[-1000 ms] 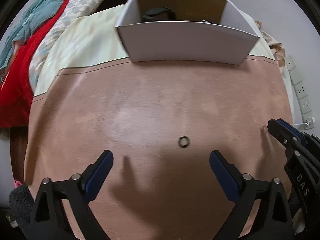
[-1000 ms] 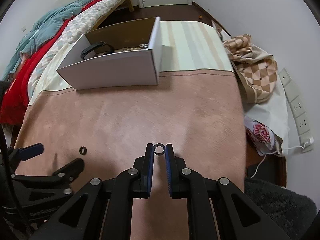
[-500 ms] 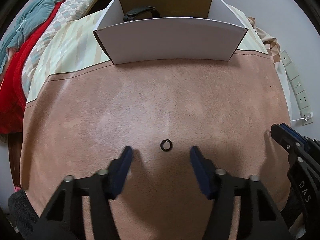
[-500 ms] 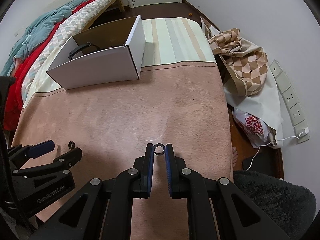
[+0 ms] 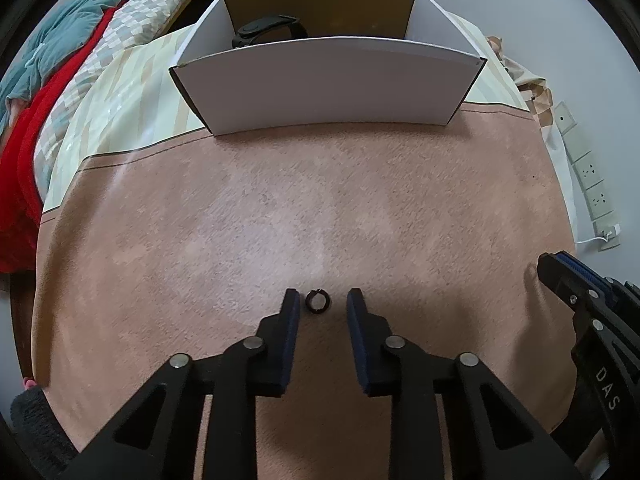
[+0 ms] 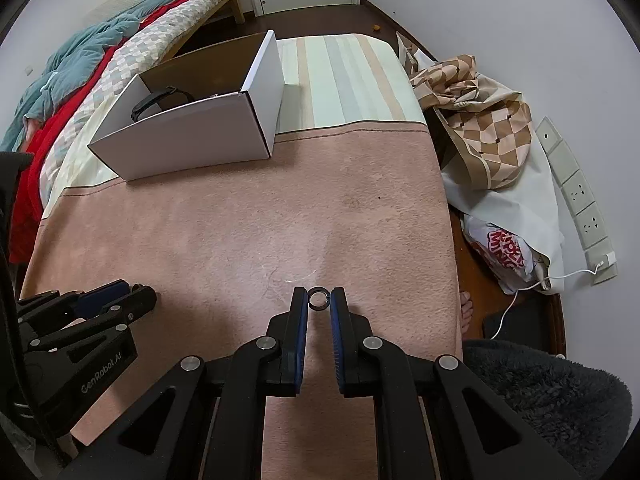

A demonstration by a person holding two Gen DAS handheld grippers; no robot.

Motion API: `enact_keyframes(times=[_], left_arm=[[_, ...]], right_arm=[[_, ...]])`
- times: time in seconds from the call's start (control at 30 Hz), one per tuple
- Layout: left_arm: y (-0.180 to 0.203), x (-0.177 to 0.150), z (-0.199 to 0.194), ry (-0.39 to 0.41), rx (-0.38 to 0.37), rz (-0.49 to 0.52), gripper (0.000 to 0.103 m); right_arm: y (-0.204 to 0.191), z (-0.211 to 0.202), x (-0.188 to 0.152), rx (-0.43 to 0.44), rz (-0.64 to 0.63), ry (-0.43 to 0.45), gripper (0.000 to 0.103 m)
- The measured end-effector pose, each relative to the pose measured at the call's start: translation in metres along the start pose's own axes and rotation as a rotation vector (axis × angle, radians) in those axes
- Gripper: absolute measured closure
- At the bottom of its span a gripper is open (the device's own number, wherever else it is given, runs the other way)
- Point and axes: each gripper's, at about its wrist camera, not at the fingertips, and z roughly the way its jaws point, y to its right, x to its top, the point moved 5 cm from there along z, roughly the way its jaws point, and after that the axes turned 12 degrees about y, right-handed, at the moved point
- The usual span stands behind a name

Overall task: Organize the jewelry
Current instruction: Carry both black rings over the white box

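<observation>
A small dark ring (image 5: 307, 301) lies flat on the pink cloth (image 5: 280, 220) of the table, between the fingers of my left gripper (image 5: 322, 297). Its jaws are closing, and a thin gap still shows on each side of the ring. My right gripper (image 6: 319, 300) is shut on a second dark ring (image 6: 319, 289), pinched at its fingertips just above the cloth. The white cardboard box (image 5: 328, 80) stands open-topped at the far end with a black wristband (image 5: 268, 28) inside. In the right wrist view the left gripper (image 6: 120, 292) is low at the left.
Red, teal and checked bedding (image 6: 80, 80) lies beyond the table's left side. A brown patterned cloth (image 6: 480, 120) and a plastic bag (image 6: 508, 248) sit to the right, under a wall power strip (image 6: 576, 196). A bare foot (image 6: 466, 308) shows by the table's right edge.
My left gripper's jaws have narrowed from wide open to close around the ring on the cloth. The right gripper has kept its grip on its ring and stayed put.
</observation>
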Motion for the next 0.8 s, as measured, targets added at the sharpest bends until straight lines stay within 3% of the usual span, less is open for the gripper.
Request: enact_keyframes(times=[0.13,0.57,0.7,0.8], left_arm=[[0.002,0.001,0.0,0.006,-0.002,0.011,0.093],[-0.001,0.019,-0.027,0.06,-0.037,-0.006,0.093],[-0.006,0.042,-0.048,0.104,-0.066,-0.025,0.093],[-0.013,0.079,-0.062,0.145,-0.102,-0.056,0.093]], right_arm=[[0.001,-0.001,0.001,-0.003,0.002,0.002,0.091],[-0.003,-0.016,0.017,0.026,0.022,0.045,0.091],[-0.008,-0.026,0.043,0.075,0.054,0.078,0.091],[-0.016,-0.03,0.08,0.137,0.089,0.118,0.091]])
